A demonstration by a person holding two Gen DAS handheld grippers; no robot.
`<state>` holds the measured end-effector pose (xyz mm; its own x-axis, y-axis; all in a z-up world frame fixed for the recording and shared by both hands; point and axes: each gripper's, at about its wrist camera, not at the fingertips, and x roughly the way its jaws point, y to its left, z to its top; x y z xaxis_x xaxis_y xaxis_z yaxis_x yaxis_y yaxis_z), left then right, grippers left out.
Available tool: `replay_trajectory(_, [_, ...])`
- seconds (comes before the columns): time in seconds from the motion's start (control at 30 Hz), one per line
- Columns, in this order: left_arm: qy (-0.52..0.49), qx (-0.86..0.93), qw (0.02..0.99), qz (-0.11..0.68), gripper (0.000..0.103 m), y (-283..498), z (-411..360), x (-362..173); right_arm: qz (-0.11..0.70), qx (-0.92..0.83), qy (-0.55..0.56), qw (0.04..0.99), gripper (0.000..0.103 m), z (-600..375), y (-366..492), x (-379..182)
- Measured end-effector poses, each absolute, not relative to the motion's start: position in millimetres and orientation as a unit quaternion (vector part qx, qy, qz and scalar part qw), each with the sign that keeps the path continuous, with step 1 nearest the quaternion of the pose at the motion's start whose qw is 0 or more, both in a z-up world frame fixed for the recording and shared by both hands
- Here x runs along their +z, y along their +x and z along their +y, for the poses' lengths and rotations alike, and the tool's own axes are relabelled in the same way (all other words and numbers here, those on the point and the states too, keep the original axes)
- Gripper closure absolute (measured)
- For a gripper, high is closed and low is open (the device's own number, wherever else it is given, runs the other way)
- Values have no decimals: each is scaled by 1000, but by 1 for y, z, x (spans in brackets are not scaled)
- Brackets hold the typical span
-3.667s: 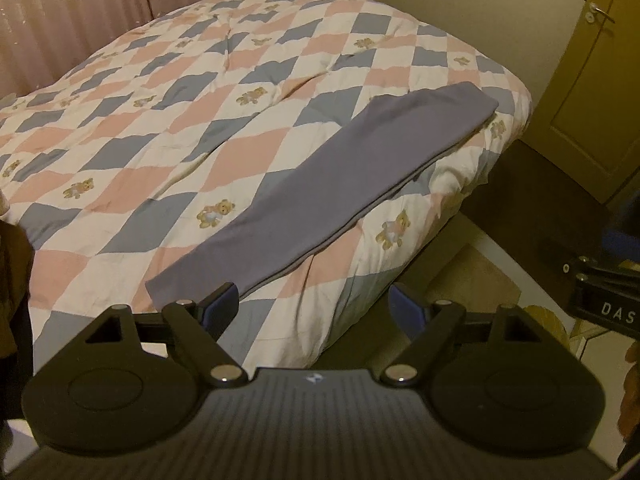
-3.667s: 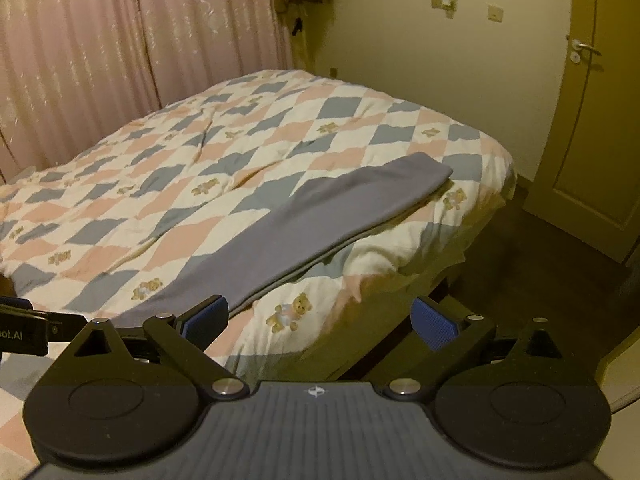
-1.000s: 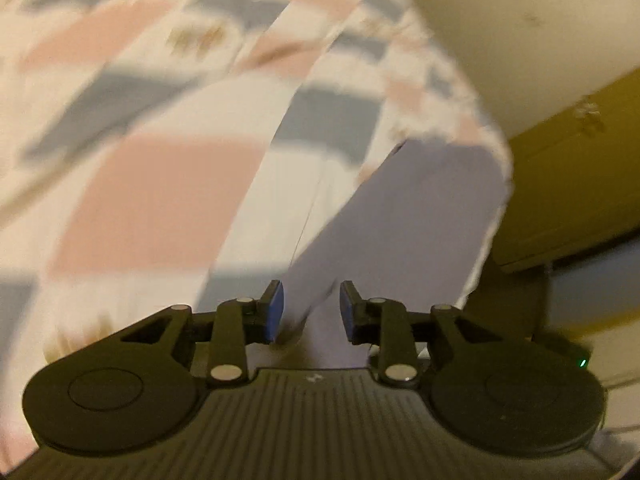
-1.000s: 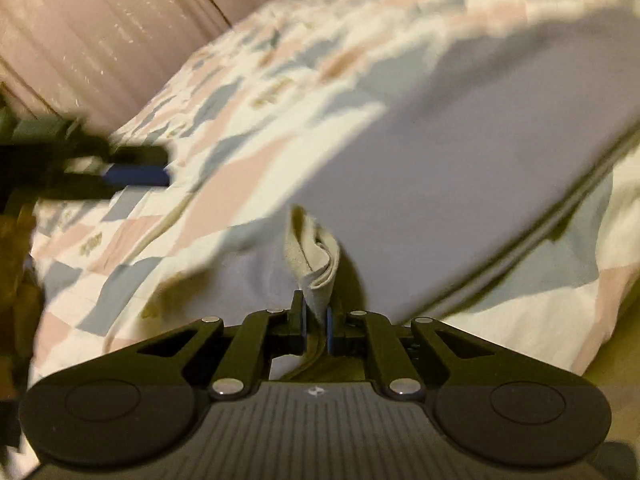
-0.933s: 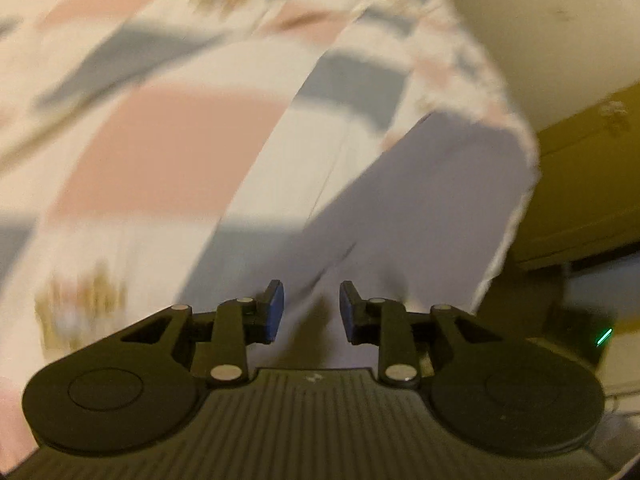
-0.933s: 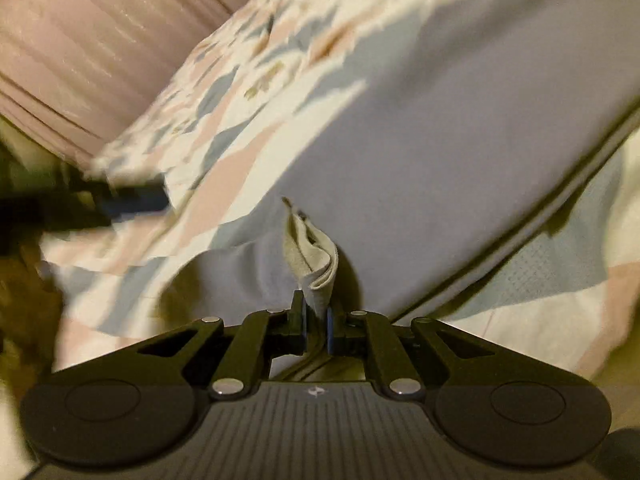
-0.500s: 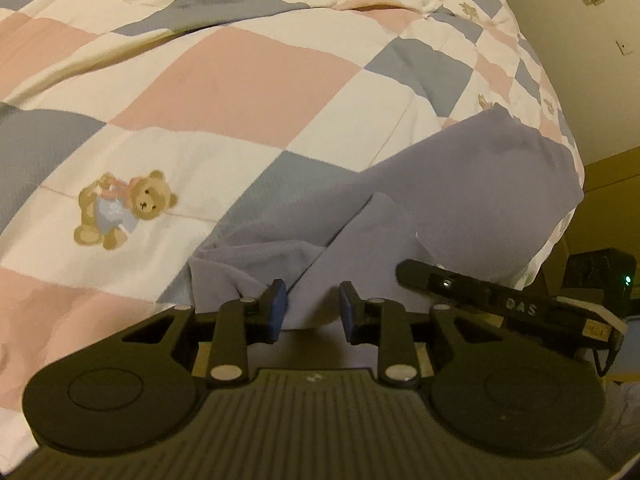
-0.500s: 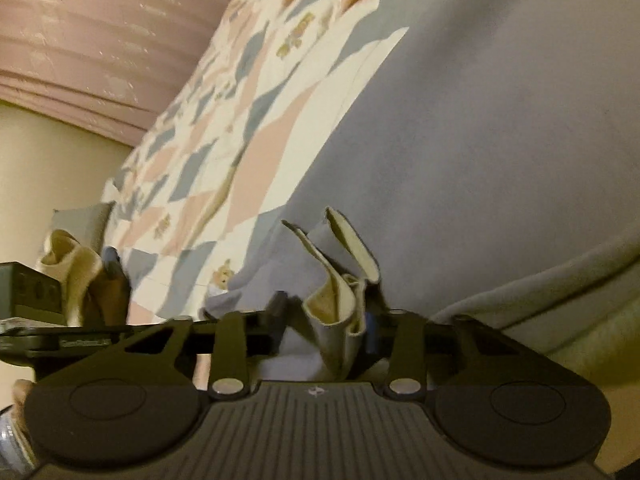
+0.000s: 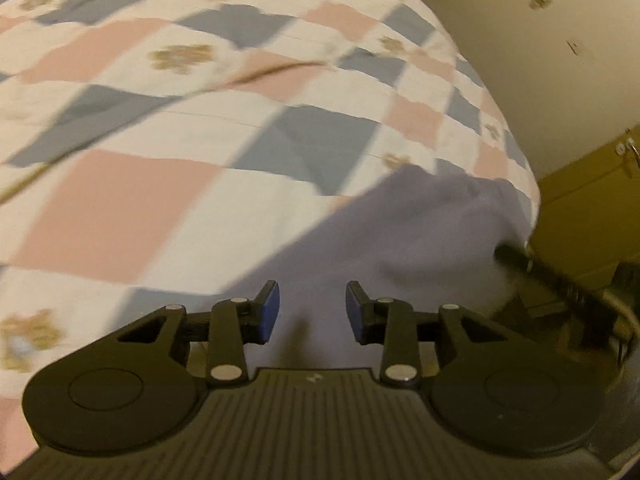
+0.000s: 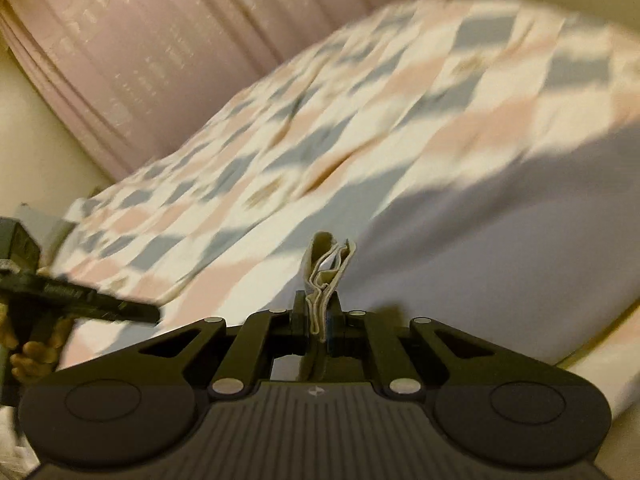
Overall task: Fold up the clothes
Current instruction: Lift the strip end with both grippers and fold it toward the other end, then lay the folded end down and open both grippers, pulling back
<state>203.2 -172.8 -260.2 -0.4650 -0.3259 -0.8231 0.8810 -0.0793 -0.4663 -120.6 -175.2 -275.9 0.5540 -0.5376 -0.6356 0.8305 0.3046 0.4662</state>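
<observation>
Motion blur is smearing the checked quilt [image 9: 168, 92] in both wrist views, so I am seeing its bear prints only as tan smudges, and the pink curtain [image 10: 168, 52] far behind is also losing its detail. The right gripper [image 10: 318, 320] is pinching a bunched edge of the grey garment [image 10: 500, 260], whose lower end is running behind the gripper body while its right side is getting cut off at the frame edge. In the left wrist view the garment's near part is disappearing between and under the opening jaws of the left gripper [image 9: 312, 308], which are not visibly pressing on it, and I am making out the other tool at far right only as a dark blurred bar.
</observation>
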Motion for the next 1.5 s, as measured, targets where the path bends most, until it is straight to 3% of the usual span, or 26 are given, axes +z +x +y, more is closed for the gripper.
replay_trajectory(0.37, [296, -652, 459, 526, 72, 77, -187, -307, 186, -499, 376, 758, 96, -264, -297, -309])
replay_trajectory(0.73, [315, -629, 492, 513, 70, 61, -190, -317, 179, -518, 364, 753, 96, -278, -343, -329])
replay_trajectory(0.83, [324, -627, 508, 495, 73, 58, -189, -315, 211, -524, 380, 733, 94, -285, -341, -349])
replay_trajectory(0.87, [329, -626, 513, 485, 73, 56, -189, -313, 227, -533, 383, 720, 84, -288, -339, -354])
replay_trajectory(0.9, [335, -626, 519, 476, 73, 55, -188, -310, 240, -554, 370, 706, 60, -288, -336, -353])
replay_trajectory(0.97, [348, -628, 526, 455, 73, 52, -187, -305, 262, -600, 324, 684, 42, -284, -326, -343])
replay_trajectory(1.07, [359, -639, 523, 435, 74, 43, -192, -302, 278, -626, 233, 690, 47, -268, -303, -319])
replay_trajectory(1.17, [371, -649, 520, 414, 76, 29, -202, -304, 289, -539, 205, 764, 64, -259, -273, -314])
replay_trajectory(1.2, [370, -652, 522, 406, 77, 26, -205, -306, 306, -512, 192, 779, 78, -259, -261, -317])
replay_trajectory(1.23, [368, -656, 524, 400, 77, 24, -208, -310, 321, -497, 177, 786, 82, -261, -252, -323])
replay_trajectory(1.4, [363, -656, 549, 370, 77, 19, -225, -336, 358, -502, 156, 772, 89, -297, -253, -358])
replay_trajectory(1.5, [352, -646, 562, 378, 77, 25, -234, -339, 365, -530, 179, 744, 85, -317, -278, -376])
